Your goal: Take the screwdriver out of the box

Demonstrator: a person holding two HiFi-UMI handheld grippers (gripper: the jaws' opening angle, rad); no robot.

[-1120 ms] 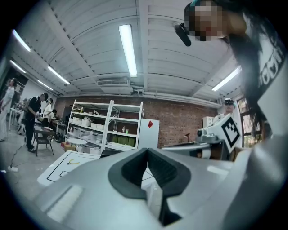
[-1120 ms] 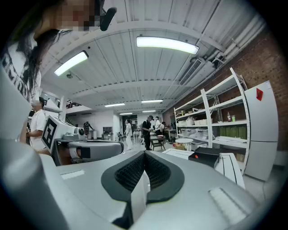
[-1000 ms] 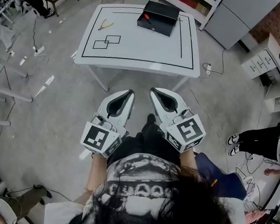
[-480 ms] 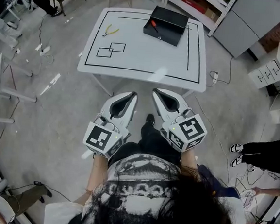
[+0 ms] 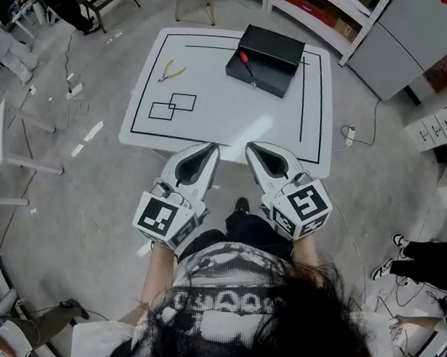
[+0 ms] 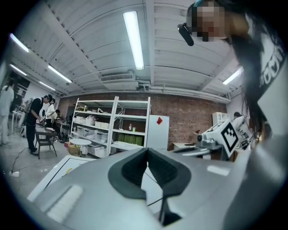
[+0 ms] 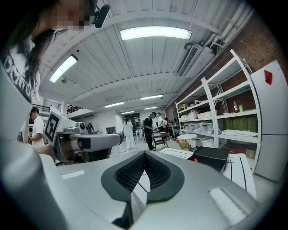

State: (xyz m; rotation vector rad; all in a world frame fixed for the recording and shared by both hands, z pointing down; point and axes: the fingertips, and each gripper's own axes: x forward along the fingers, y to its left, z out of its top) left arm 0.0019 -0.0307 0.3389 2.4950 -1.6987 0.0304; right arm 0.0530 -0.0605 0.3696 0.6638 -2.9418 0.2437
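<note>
**Both grippers closed and empty at the table's near edge; screwdriver in the box**

Head view: The white table (image 5: pixel 213 118) carries black line markings. The black box (image 5: pixel 280 45) sits at the table's far right part. The screwdriver (image 5: pixel 244 62), with a red handle, lies in the box toward its left side. Yellow-handled pliers (image 5: pixel 171 70) lie on the table's far left part, well apart from the box. Two small outlined squares are drawn nearer the person. The left gripper (image 5: pixel 211 146) and right gripper (image 5: pixel 250 146) are held side by side, their tips over the table's near edge. Both are well apart from the box.

Left gripper view: The jaws are together, their dark pads meeting at the tip, with nothing between them. The right gripper's marker cube shows at the right. Shelving (image 6: pixel 112 126) stands against a brick wall beyond.

Right gripper view: The jaws are together with nothing between them. The box is ahead to the right on the table, with a bit of the red handle visible at its left edge. The left gripper shows at the left. People (image 7: pixel 149 130) stand in the far background.
</note>
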